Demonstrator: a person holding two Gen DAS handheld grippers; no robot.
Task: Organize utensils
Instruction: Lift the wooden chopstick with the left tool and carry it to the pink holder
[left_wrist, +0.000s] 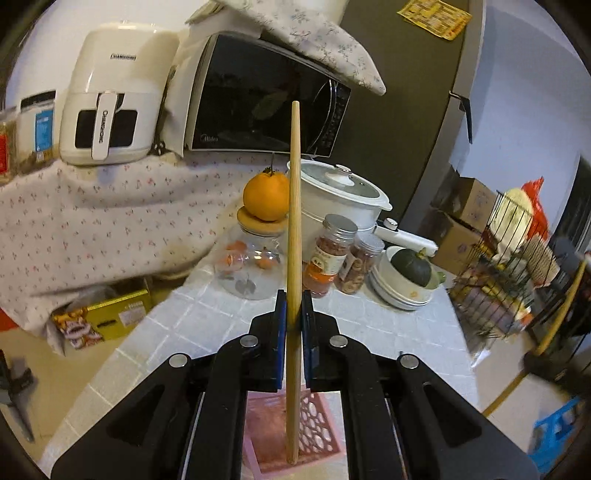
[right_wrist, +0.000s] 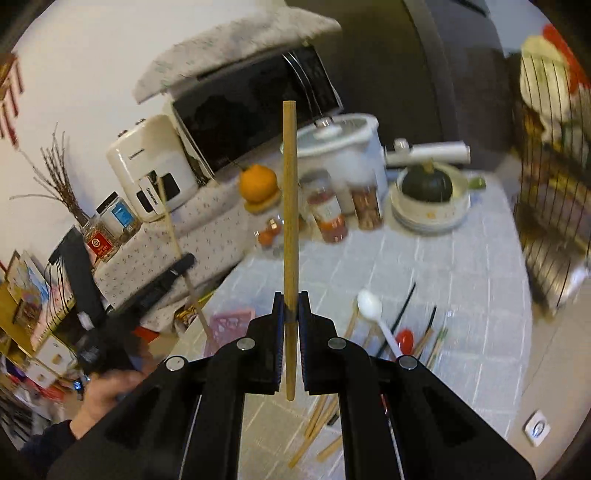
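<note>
Each gripper, left gripper (left_wrist: 294, 306) and right gripper (right_wrist: 290, 306), was clamped on one wooden chopstick (left_wrist: 294, 221); the pink basket (left_wrist: 317, 424) was half hidden.

I'm seeing the orange (left_wrist: 266, 198) sitting on the jar (left_wrist: 255, 258) at twelve o'clock, the pot (left_wrist: 341, 195) lying behind the spice bottles (left_wrist: 327, 254) at one o'clock

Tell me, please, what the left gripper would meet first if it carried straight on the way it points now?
Probably the glass jar with the orange on its lid: it stands just beyond the left gripper, which is shut on a wooden chopstick. Depth is uncertain; the tiled counter could come first.
</note>
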